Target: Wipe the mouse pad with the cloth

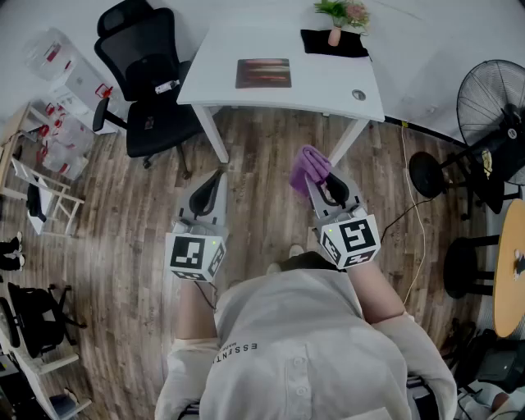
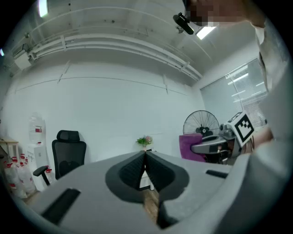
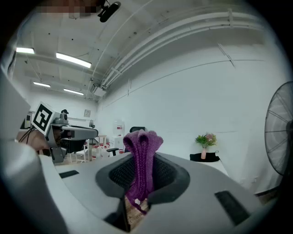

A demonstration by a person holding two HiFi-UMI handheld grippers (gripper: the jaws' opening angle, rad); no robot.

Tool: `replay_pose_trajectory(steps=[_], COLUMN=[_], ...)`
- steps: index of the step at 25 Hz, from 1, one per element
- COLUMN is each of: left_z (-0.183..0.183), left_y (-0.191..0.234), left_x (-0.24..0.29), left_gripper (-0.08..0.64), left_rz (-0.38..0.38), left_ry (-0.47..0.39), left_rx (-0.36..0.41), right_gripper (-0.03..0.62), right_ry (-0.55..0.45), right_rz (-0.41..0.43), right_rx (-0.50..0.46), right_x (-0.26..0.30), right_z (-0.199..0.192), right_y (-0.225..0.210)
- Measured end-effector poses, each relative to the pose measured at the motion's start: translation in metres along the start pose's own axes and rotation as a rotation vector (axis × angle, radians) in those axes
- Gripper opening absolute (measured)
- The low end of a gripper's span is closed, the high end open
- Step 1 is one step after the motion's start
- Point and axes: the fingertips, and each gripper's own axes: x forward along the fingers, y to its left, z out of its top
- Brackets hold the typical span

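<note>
A purple cloth is pinched in my right gripper, which is held over the wooden floor short of the white desk. In the right gripper view the purple cloth sticks up between the shut jaws. My left gripper is beside it to the left, shut with nothing in it; its jaws meet in the left gripper view. A dark rectangular mouse pad lies on the desk, well ahead of both grippers. From the left gripper view the cloth shows at the right.
A black office chair stands left of the desk. A black cloth and a small flower vase sit at the desk's far edge. A standing fan is at the right, with a cable on the floor.
</note>
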Motion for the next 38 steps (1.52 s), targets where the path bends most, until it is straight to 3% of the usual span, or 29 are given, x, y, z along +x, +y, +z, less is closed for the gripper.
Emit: replay_pose_trajectory(steps=[11, 23, 31, 38], left_z=[-0.005, -0.026, -0.042, -0.033], left_y=[0.01, 0.034, 0.074, 0.124], left_x=[-0.003, 0.017, 0.094, 0.199], left_gripper=[0.002, 0.002, 0.002, 0.002], left_rz=[0.0, 0.021, 0.086, 0.126], left_ry=[0.005, 0.048, 0.082, 0.103], left_rx=[-0.02, -0.042, -0.036, -0.04], right_gripper=[0.091, 0.091, 0.091, 0.091], right_ry=[0.017, 0.07, 0.076, 0.09], right_rz=[-0.002, 0.008, 0.079, 0.125], right_rx=[-0.006, 0.051, 0.076, 0.092], right_x=[0.006, 0.044, 0.132, 0.238], right_z=[-0.002, -0.022, -0.033, -0.022], right_y=[0.009, 0.001, -0.05, -0.12])
